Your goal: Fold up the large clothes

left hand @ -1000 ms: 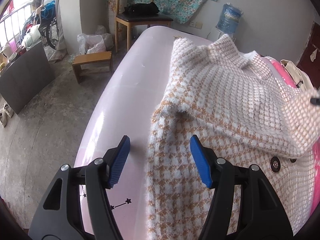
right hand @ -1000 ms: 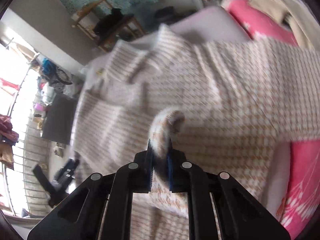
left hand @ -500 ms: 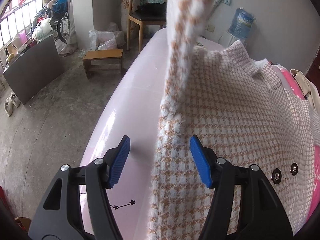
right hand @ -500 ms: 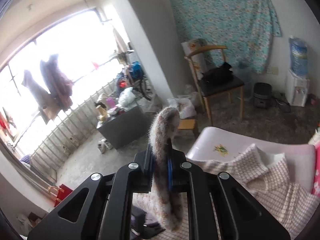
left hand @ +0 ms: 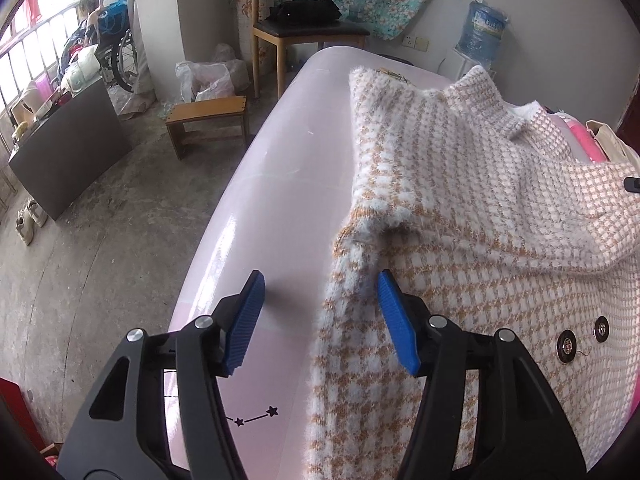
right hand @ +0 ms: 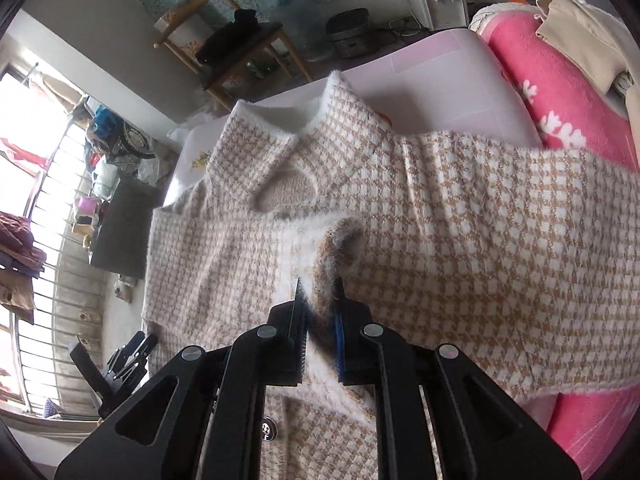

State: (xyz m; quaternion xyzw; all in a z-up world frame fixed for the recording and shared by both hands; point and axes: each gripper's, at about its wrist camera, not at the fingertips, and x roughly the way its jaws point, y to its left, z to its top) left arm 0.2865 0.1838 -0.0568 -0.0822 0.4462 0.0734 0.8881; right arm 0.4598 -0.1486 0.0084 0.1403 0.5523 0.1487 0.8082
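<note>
- On the pale pink table [left hand: 280,184] lies a fuzzy tan-and-white houndstooth cardigan [left hand: 460,208], spread front up with its collar toward the far end and two dark buttons [left hand: 566,349] showing near the lower right of the left wrist view.
- Its nearer sleeve is folded across the chest, the cuff end [left hand: 384,216] resting on the body of the garment close to the table's bare left strip.
- Low over the garment's left edge, the left gripper [left hand: 320,316] hangs with its blue pads [left hand: 244,320] spread wide; one pad is over bare table, the other over the knit, and neither holds anything.
- From the right wrist view, the right gripper [right hand: 318,300] has its fingers nearly closed, pinching a fuzzy fold of the cardigan [right hand: 460,248] that stands up in a small hump between them.
- At the table's right side sits a pink blanket [right hand: 548,92] with a beige garment [right hand: 580,28] on top of it.
- Beyond the table stand a wooden chair [left hand: 304,28] carrying a black bag, a small wooden stool [left hand: 208,120] on the concrete floor, and a water dispenser bottle [left hand: 482,32] by the wall.
</note>
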